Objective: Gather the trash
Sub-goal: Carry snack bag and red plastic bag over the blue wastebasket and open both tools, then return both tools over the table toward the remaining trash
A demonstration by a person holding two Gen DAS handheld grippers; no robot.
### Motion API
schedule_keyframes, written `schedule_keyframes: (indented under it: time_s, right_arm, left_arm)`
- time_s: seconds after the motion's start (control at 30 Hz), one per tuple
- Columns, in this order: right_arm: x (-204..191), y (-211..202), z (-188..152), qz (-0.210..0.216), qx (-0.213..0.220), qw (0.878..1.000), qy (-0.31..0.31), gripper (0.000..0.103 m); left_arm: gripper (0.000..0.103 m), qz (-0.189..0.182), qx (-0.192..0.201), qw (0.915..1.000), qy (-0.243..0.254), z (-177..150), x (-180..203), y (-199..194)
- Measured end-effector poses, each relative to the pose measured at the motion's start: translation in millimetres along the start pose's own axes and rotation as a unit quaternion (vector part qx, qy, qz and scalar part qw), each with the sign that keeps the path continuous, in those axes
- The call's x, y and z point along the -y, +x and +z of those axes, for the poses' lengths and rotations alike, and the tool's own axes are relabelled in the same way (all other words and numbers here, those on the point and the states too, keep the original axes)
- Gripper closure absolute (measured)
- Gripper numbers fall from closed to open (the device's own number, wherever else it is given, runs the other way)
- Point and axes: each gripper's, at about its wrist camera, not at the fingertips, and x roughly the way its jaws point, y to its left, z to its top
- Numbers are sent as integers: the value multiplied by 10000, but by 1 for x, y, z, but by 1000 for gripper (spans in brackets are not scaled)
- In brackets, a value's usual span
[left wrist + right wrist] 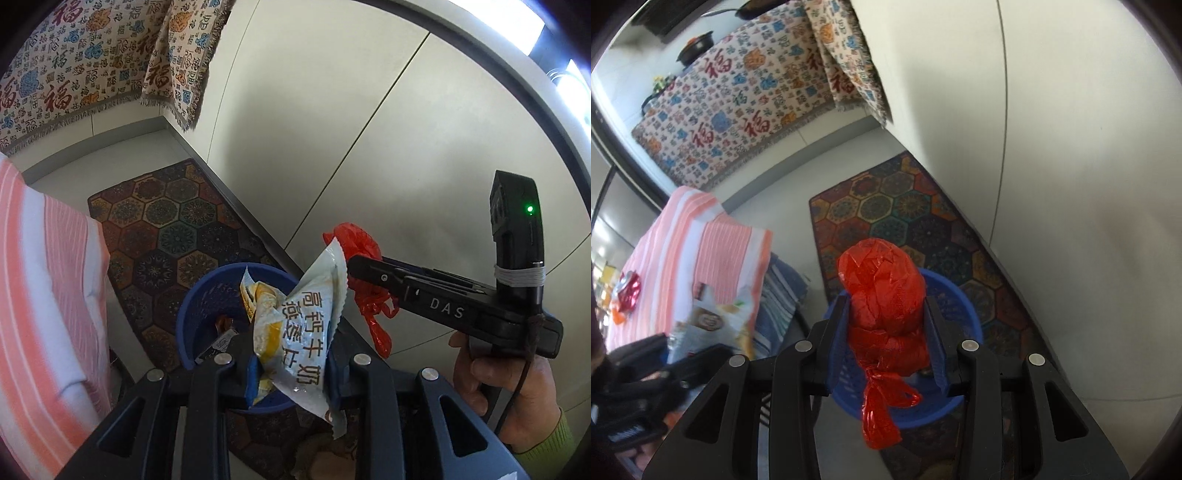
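Above the blue basket, which stood on a hexagon-patterned rug beside a pale cabinet front, both grippers carried trash. The left gripper was clenched on crumpled snack wrappers, its pads pressed against both sides of the bundle, which hung over the basket's mouth; some litter already lay inside. The right gripper was clamped on a knotted red plastic bag, the bag's tail dangling below the jaws over the same basket. To the left, a pink-striped cloth covered a surface on which more litter, a shiny red wrapper, appeared to remain.

The step in hand was judged to be the drop. To do it well, each load should be centred over the opening and lowered close to the rim before release. The grippers should let go one at a time, so that neither load knocks the other aside. The light wrappers might cling to a pad, so a wide opening would help.
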Motion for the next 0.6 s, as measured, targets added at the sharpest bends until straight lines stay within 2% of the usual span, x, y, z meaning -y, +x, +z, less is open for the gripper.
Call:
schedule_keyframes:
  time_s: [0.17, 0.23, 0.3, 0.33, 0.43, 0.6]
  right_arm:
    - [11, 8, 1, 71, -52, 9999, 140, 62]
    - [15, 11, 2, 108, -55, 9997, 209, 56]
    - [17, 11, 4, 112, -14, 9995, 298, 43]
    - [17, 9, 4, 74, 41, 9994, 332, 40]
    - [18, 1, 5, -2, 190, 9992, 364, 40]
    - [15, -7, 8, -111, 403, 9986, 334, 35]
  left_arm:
    - [74, 58, -154, 9998, 96, -1, 6, 29]
    - [72, 30, -169, 9998, 130, -2, 6, 39]
    - [51, 3, -189, 9997, 145, -2, 6, 46]
    - [47, 39, -182, 9997, 131, -1, 3, 50]
    - [47, 150, -175, 9997, 41, 3, -1, 55]
    - [47, 239, 15, 9997, -41, 4, -6, 34]
